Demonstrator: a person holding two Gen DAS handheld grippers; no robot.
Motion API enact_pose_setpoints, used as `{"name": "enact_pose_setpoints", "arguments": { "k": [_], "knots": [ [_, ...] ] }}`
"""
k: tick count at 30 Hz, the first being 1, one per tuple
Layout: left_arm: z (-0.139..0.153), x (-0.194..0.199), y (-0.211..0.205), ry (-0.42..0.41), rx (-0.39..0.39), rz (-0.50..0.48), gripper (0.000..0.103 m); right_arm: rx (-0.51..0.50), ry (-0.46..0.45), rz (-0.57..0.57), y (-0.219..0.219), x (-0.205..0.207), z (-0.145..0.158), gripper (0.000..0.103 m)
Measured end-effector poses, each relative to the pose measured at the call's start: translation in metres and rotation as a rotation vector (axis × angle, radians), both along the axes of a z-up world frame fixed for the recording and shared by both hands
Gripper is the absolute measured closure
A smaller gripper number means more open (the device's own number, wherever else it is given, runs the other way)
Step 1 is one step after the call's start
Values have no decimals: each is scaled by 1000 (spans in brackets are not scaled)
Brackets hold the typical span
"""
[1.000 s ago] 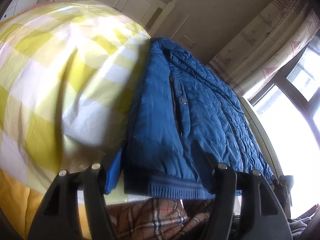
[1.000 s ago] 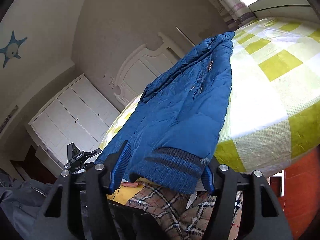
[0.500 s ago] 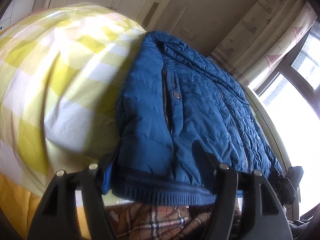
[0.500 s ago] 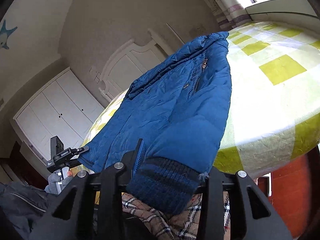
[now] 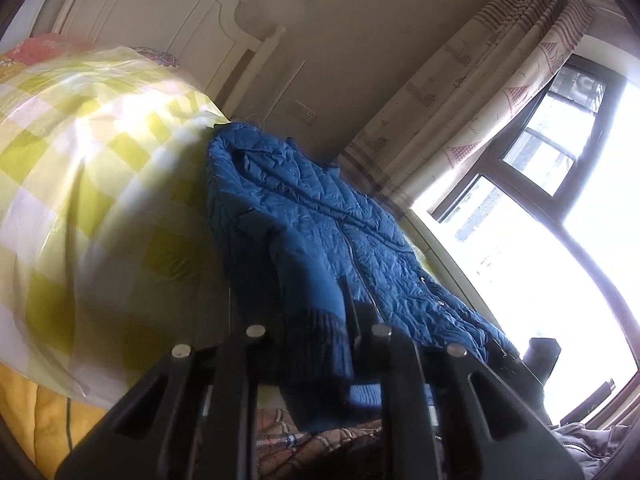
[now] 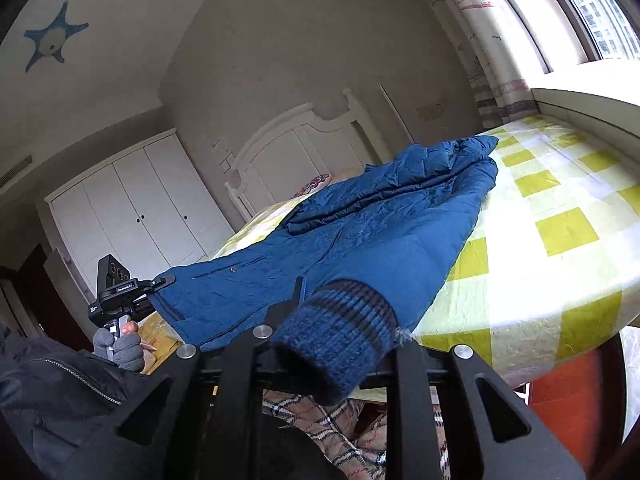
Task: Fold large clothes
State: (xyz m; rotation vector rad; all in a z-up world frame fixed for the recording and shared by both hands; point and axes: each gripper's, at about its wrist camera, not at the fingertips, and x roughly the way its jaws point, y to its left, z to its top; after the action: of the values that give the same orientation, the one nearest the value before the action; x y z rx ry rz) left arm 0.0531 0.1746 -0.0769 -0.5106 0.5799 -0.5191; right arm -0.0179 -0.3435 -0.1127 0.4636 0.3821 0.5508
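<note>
A blue quilted jacket [image 5: 304,216] lies lengthwise on the bed with the yellow-and-white checked cover [image 5: 80,168]. My left gripper [image 5: 316,344] is shut on a dark ribbed cuff [image 5: 316,340] of the jacket at the bed's near edge. In the right wrist view the same jacket [image 6: 360,224] stretches away over the bed [image 6: 560,240]. My right gripper [image 6: 340,344] is shut on the other striped knit cuff [image 6: 340,328], which hangs over the bar between the fingers. The left gripper [image 6: 120,296] also shows there at the left, held in a grey-gloved hand.
A white headboard [image 6: 296,148] and white wardrobe [image 6: 132,216] stand behind the bed. A bright window [image 5: 540,216] with patterned curtain [image 5: 480,92] is on the far side. Plaid fabric [image 6: 360,432] and a dark coat [image 6: 60,392] lie below the grippers.
Both grippers have closed from wide open onto the sleeve cuffs. The left gripper has shifted from the hem to the cuff, and both views have tilted as the sleeves are lifted.
</note>
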Motion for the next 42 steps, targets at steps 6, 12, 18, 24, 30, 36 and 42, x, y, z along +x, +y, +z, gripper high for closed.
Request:
{"name": "enact_pose_setpoints", "arguments": {
  "k": [6,12,18,24,30,36,42],
  "knots": [
    [24,-48,19,-69,-101,-42,85,-8,-119,30,-1,-42,39,83],
    [54,-26,39,-103,-286,-43,81,-10,-187,12,0,-10,90,83],
    [82,94,20,-36,-301,37,74,-21,-75,-18,-4,123,130,83],
    [68,237,-11,131,-253,167,65,27,158,-67,-24,267,104,82],
    [-12,349,-9,406,-263,282,39,240,523,-99,-52,368,11,54],
    [-43,365,59,426,-454,387,33,429,369,-125,-102,367,14,10],
    [-16,367,55,347,-84,244,21,-53,435,-113,-94,390,22,10]
  ]
}}
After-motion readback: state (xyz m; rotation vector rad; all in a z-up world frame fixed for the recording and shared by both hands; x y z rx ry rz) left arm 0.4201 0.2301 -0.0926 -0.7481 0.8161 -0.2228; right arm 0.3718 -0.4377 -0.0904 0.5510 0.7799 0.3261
